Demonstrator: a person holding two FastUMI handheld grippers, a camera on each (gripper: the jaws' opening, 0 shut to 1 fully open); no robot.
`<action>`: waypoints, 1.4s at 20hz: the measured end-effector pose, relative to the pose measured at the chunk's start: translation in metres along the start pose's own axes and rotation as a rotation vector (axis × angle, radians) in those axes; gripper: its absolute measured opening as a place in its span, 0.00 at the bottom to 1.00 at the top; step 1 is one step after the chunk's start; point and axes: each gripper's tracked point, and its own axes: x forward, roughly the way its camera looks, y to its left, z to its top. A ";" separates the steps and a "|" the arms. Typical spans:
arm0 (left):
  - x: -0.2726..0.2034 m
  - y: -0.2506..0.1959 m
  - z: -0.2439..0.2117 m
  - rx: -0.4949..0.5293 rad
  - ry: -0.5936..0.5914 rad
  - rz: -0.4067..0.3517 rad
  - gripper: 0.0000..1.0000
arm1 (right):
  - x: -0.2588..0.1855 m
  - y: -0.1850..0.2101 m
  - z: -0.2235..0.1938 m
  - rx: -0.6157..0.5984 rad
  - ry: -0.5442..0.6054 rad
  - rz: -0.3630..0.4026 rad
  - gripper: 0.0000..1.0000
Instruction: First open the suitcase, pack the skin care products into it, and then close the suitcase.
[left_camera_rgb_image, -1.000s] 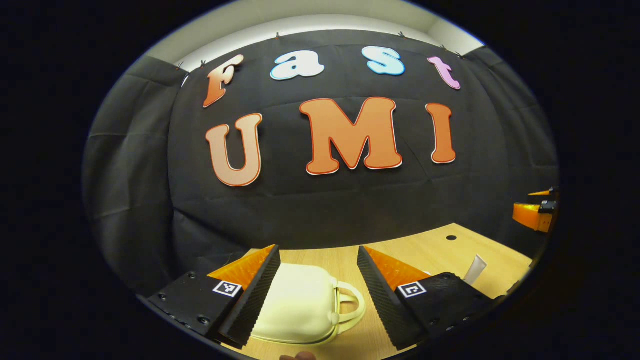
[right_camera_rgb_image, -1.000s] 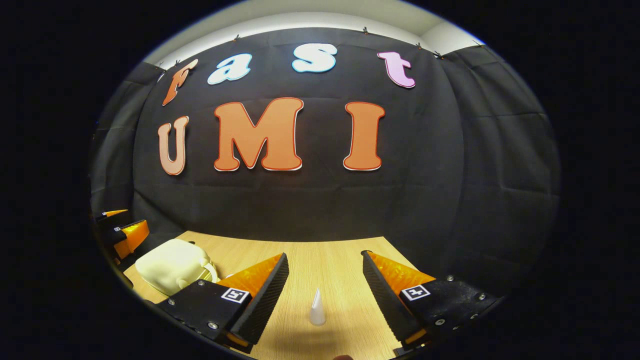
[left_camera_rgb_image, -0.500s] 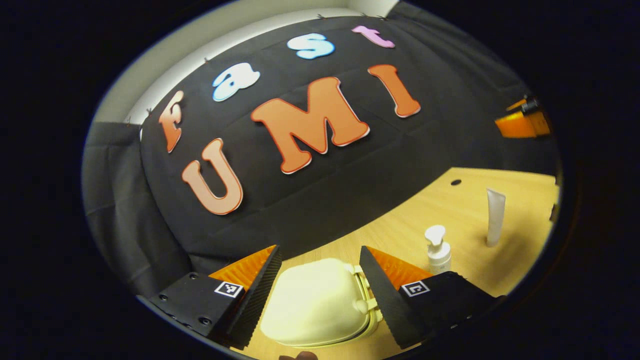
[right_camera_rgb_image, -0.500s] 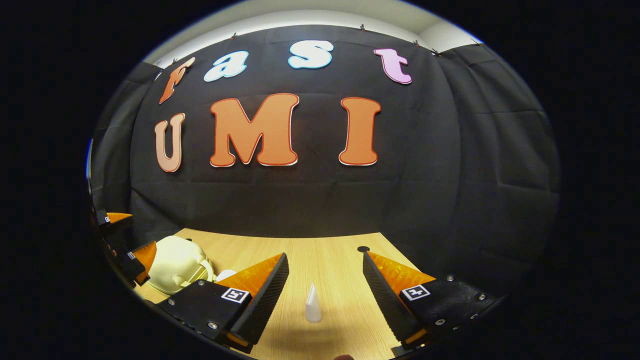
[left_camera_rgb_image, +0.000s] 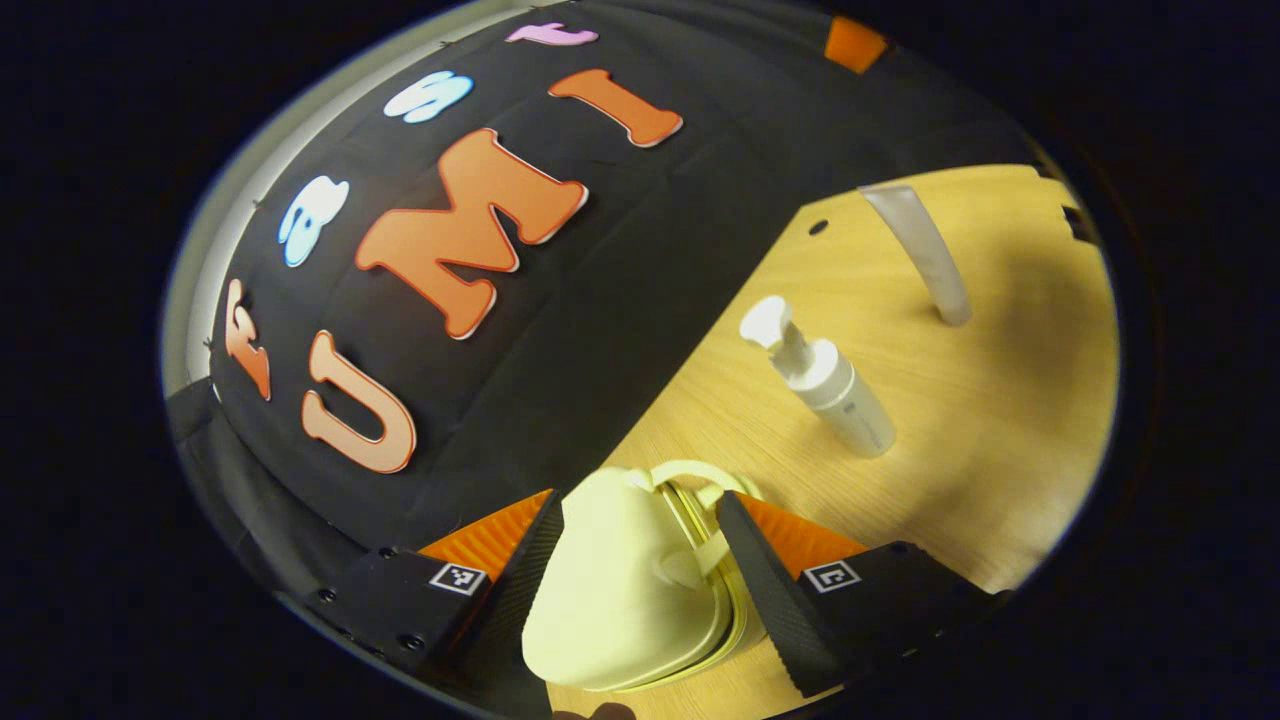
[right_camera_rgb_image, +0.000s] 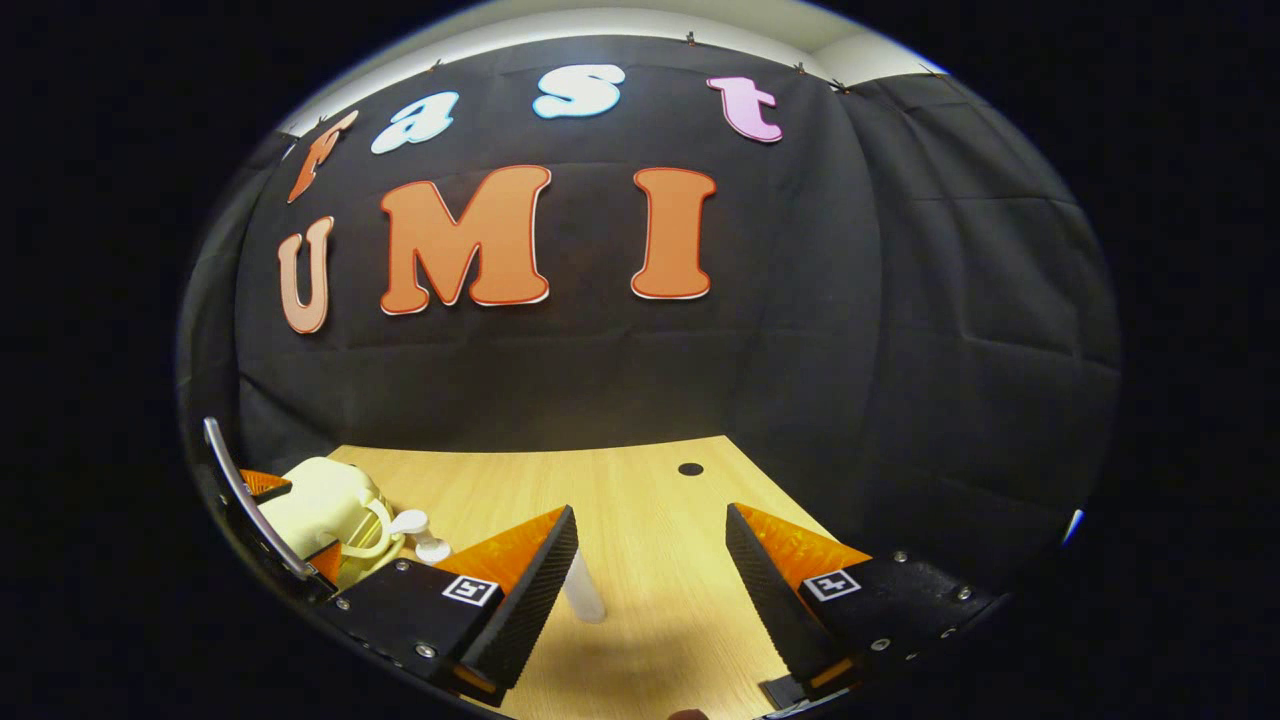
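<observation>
Left tongs (left_camera_rgb_image: 640, 560) straddle the cream suitcase (left_camera_rgb_image: 625, 600), jaws close against its sides, firm grip not confirmed; probably bracing it for opening, lid still shut. Right tongs (right_camera_rgb_image: 650, 575) gape open, empty, above the tabletop (right_camera_rgb_image: 640, 480). Beyond the case stand a pump bottle (left_camera_rgb_image: 835, 385) and a tube (left_camera_rgb_image: 920, 250), unpacked.

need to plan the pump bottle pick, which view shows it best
The left gripper view: the pump bottle shows whole, head to base, standing on the table. In the right gripper view only its pump head peeks out beside the suitcase.
</observation>
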 end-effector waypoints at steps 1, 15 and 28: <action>0.006 -0.007 -0.007 0.017 0.019 -0.012 0.99 | 0.000 -0.006 -0.003 -0.001 0.007 -0.012 0.95; 0.065 -0.049 -0.038 0.174 0.150 -0.091 0.84 | 0.001 -0.033 -0.021 -0.004 0.076 -0.082 0.95; 0.060 -0.041 -0.015 -0.054 0.167 -0.283 0.04 | 0.018 -0.009 -0.003 0.009 0.053 -0.056 0.95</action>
